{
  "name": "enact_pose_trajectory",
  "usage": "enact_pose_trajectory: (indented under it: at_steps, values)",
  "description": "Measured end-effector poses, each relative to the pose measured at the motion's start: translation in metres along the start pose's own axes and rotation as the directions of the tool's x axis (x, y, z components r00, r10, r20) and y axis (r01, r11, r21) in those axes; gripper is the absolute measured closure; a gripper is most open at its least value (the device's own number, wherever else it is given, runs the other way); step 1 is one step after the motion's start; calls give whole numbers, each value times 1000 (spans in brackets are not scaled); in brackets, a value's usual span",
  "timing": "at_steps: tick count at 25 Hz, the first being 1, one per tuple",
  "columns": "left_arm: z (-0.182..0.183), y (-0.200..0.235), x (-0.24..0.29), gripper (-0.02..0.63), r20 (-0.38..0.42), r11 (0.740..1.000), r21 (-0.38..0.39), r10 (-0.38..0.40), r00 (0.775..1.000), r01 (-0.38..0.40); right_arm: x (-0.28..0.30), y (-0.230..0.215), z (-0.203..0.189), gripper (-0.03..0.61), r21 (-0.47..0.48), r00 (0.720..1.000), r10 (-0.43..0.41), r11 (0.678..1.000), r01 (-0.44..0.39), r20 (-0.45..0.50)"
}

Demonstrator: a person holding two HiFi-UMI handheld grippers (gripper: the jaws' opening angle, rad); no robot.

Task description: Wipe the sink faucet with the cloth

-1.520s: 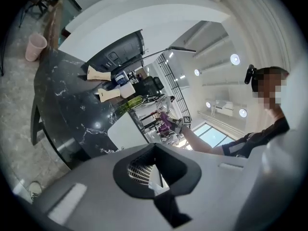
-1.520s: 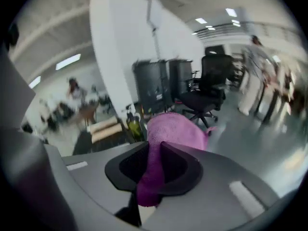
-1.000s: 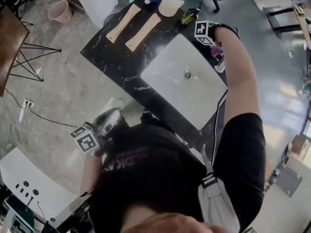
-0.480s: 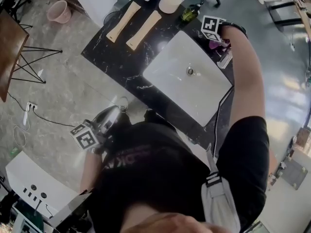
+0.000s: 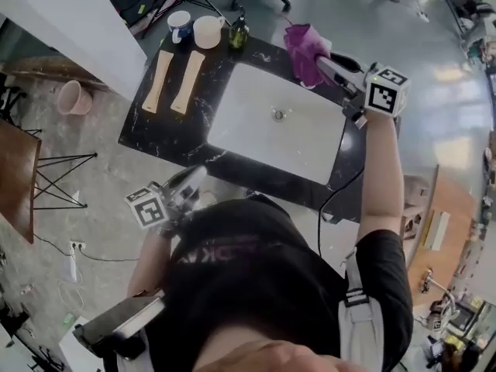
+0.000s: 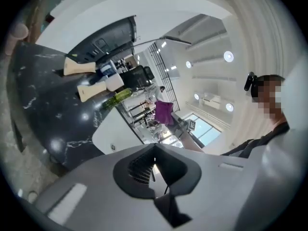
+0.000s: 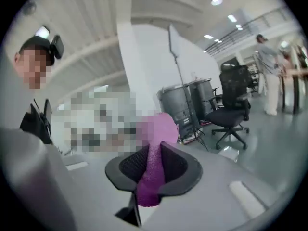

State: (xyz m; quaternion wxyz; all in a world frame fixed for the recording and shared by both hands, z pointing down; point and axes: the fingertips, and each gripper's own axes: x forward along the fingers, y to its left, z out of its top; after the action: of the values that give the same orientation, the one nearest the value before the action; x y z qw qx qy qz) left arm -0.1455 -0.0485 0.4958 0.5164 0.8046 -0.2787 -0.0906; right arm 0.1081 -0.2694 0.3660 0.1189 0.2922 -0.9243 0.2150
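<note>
The purple cloth (image 5: 302, 46) hangs bunched above the far right corner of the white sink (image 5: 256, 126). My right gripper (image 5: 322, 62) is shut on it, lifted off the counter, with its marker cube (image 5: 385, 90) to the right. In the right gripper view the cloth (image 7: 161, 129) runs between the dark pads (image 7: 130, 166) and sticks out past them. My left gripper (image 5: 194, 178) is held low at the counter's near edge, by the person's body; its jaws (image 6: 154, 162) are shut and hold nothing. The faucet is not clearly visible.
Two wooden boards (image 5: 162, 80) lie on the black marble counter (image 5: 155, 130) left of the sink, with two mugs (image 5: 180, 23) and a green bottle (image 5: 239, 33) behind. A pink bucket (image 5: 71, 97) and a wooden table (image 5: 15, 177) stand on the floor at left. An office chair (image 7: 236, 109) stands beyond.
My right gripper has risen from the sink's far right edge and rolled over, bringing the purple cloth up into plain sight. The left gripper shifted slightly. The head view has swung.
</note>
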Motion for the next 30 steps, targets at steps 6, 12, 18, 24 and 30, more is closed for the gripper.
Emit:
enact_pose_trajectory:
  at_steps: [6,12,18,24,30]
  values:
    - [-18,-30,36,614,-270,983,75,-140,953,165,-84,66,-142,500,553,932,-234,832,44,278]
    - [-59,-44,44,614,-446,965,56,-207,871,257,-151,96,-304,500,840,859,-506,497,217,77]
    - [-98,-54,35,614,-550,951,19,-247,798,308,-239,79,-383,499,767,713,-678,360,531,-176]
    - [-94,-56,26,614,-488,963,49,-209,847,265,-286,36,-414,495,533,537,-730,280,799,-423]
    - [-106,-66,36,614,-425,968,41,-206,881,246,-288,25,-423,491,417,491,-725,303,857,-483]
